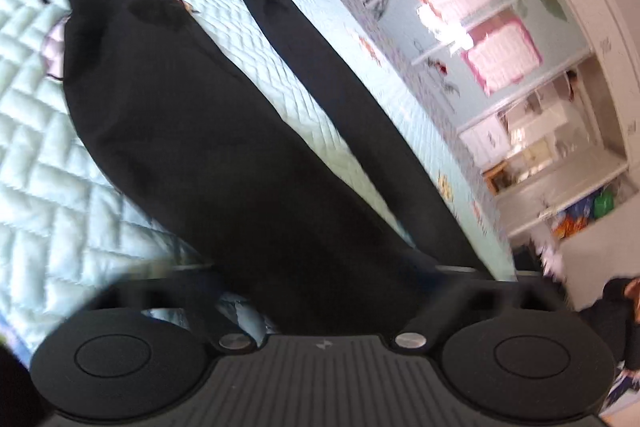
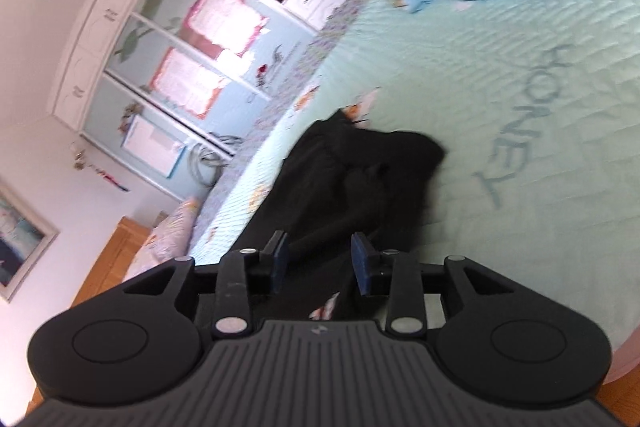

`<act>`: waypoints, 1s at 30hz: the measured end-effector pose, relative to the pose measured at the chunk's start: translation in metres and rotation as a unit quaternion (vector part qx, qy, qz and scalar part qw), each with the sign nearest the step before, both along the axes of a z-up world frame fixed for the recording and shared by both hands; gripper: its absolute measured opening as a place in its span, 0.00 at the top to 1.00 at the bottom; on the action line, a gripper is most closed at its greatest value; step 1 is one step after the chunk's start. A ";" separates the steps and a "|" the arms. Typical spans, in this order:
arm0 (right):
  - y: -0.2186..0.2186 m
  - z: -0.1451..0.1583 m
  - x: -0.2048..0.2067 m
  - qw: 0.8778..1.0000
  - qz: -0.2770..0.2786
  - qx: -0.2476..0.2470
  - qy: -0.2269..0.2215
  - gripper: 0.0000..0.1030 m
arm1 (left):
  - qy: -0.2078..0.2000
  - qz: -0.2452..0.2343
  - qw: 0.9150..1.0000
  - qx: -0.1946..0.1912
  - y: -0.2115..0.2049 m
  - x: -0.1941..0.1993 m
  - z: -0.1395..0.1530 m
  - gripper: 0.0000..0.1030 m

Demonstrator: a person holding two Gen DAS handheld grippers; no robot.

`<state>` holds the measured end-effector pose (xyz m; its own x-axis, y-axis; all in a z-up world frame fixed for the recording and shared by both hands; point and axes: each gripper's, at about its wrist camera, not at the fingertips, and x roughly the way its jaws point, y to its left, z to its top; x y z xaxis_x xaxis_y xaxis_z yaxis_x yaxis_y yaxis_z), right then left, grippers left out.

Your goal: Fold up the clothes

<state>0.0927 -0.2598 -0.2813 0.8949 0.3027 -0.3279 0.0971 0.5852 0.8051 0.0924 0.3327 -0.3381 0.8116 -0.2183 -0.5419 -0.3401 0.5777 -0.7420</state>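
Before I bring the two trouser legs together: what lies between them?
Only bare quilt; the left wrist view shows the gap between the wide leg and the narrow leg open.

Black trousers (image 1: 192,131) lie on a mint-green diamond-quilted bedspread (image 1: 36,107) lettered "HONEY".

My right claw (image 2: 320,259) is tilted, its two blue-padded fingers (image 2: 362,263) spread apart with a clear gap between them and nothing pinched. My left claw (image 1: 320,291) is rolled to one side as well; its fingertips are hidden behind dark cloth, so I cannot tell whether its jaws stand apart or together.
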 end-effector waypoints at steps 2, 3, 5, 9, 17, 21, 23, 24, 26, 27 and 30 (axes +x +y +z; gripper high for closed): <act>0.004 0.007 -0.001 1.000 0.004 -0.002 -0.001 0.63 | 0.011 -0.009 1.000 -0.011 0.000 -0.003 -0.003 0.98; 0.005 0.010 -0.003 1.000 0.004 -0.004 -0.004 0.63 | 0.011 -0.016 1.000 0.004 -0.002 -0.007 0.000 0.98; 0.006 0.016 -0.008 1.000 0.000 -0.012 -0.005 0.63 | -0.002 -0.040 0.999 0.028 -0.006 -0.021 0.016 0.98; 0.005 0.026 -0.019 0.999 -0.001 -0.032 -0.010 0.63 | -0.031 -0.064 0.994 0.079 -0.004 -0.062 0.057 0.98; 0.022 0.022 -0.021 0.999 0.020 -0.046 0.012 0.63 | 0.087 -0.071 0.992 0.056 0.010 -0.062 0.029 0.79; 0.024 0.023 -0.020 0.998 0.024 -0.050 0.017 0.60 | 0.048 -0.136 0.989 0.027 0.002 -0.073 0.048 0.46; 0.022 0.023 -0.020 0.999 0.022 -0.045 0.017 0.59 | 0.027 -0.150 0.988 0.029 0.005 -0.085 0.060 0.45; 0.023 0.023 -0.020 0.999 0.022 -0.043 0.017 0.58 | 0.014 -0.148 0.989 0.026 0.007 -0.092 0.064 0.45; 0.025 0.023 -0.019 0.999 0.023 -0.043 0.019 0.57 | -0.010 -0.117 0.993 0.025 0.026 -0.100 0.073 0.44; 0.027 0.022 -0.019 0.999 0.024 -0.043 0.021 0.56 | -0.018 -0.088 0.995 0.031 0.040 -0.103 0.077 0.43; 0.030 0.020 -0.017 0.999 0.027 -0.039 0.027 0.56 | -0.028 0.007 0.999 0.033 0.093 -0.110 0.080 0.35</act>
<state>0.0759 -0.2293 -0.2612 0.8582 0.3224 -0.3995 0.1050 0.6515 0.7513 -0.0175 0.4253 -0.2578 0.8438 -0.1714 -0.5086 -0.3077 0.6220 -0.7201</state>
